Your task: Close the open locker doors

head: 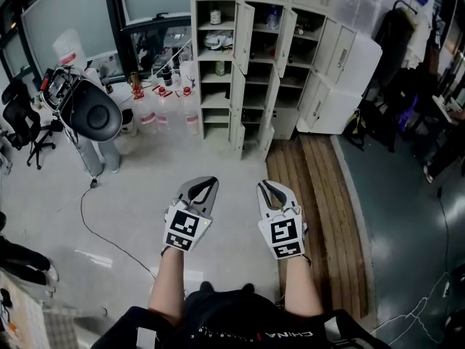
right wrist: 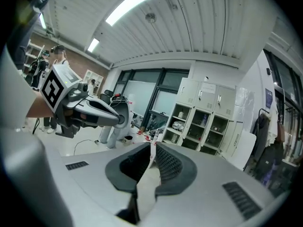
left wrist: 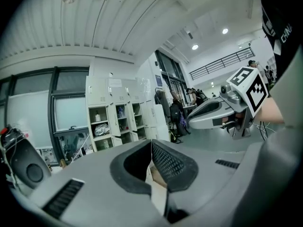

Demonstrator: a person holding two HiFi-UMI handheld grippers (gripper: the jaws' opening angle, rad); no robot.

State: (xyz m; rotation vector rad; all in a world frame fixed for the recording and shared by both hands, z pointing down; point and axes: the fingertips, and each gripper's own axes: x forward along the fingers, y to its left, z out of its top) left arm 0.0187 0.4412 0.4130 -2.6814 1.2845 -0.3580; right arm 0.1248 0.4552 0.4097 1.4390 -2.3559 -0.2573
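Note:
A bank of white lockers [head: 247,64] stands far ahead of me across the floor, with several narrow doors [head: 245,27] swung open and shelves with bottles and small items showing inside. More doors [head: 341,57] hang open on its right side. My left gripper [head: 204,183] and right gripper [head: 266,187] are held side by side low in the head view, well short of the lockers, both shut and empty. The left gripper [left wrist: 151,144] points at the lockers [left wrist: 118,122], as does the right gripper [right wrist: 152,146], which sees the lockers [right wrist: 203,122] ahead.
A black office chair [head: 91,111] and a cluttered desk stand at the left. Water bottles [head: 171,118] line the floor by the lockers. Wooden boards [head: 320,209] lie on the floor at the right. A cable [head: 102,224] trails across the floor. Dark bags [head: 399,42] hang far right.

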